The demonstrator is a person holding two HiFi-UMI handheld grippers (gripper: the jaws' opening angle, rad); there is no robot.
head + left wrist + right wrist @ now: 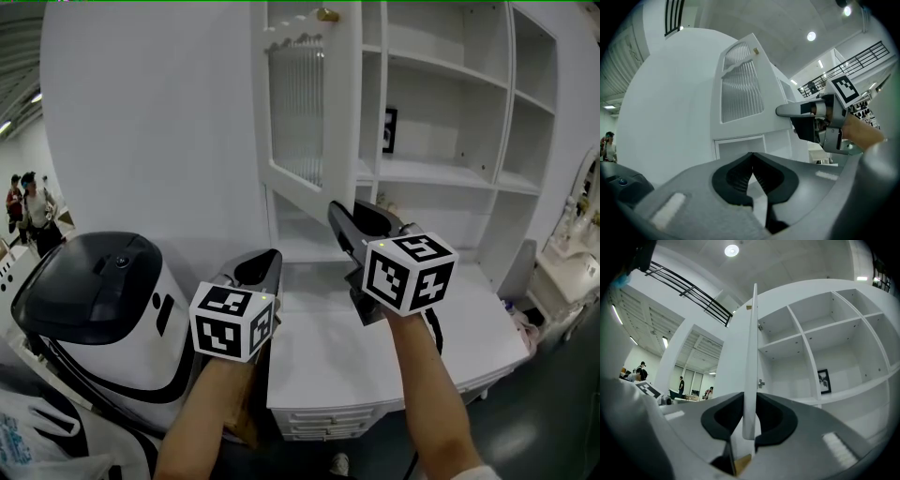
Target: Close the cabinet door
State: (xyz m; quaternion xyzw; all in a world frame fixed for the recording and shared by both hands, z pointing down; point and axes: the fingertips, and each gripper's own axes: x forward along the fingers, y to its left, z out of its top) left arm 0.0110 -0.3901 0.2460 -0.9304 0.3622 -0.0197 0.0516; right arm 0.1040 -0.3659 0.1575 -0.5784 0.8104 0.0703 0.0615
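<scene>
White-framed cabinet door with a ribbed glass pane point(314, 103) stands ajar at twelve o'clock. Left gripper point(267, 261), at seven o'clock, is clenched on nothing (idle). Right gripper point(339, 214) pinches the door's lower edge; the next move probably calls for swinging it rightward onto the white open shelf unit point(450, 70).

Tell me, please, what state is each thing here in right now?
cabinet door, open, swung outward.
right gripper, closed on the cabinet door's edge.
left gripper, jaws together, holding nothing.
framed picture, standing upright on a shelf.
</scene>
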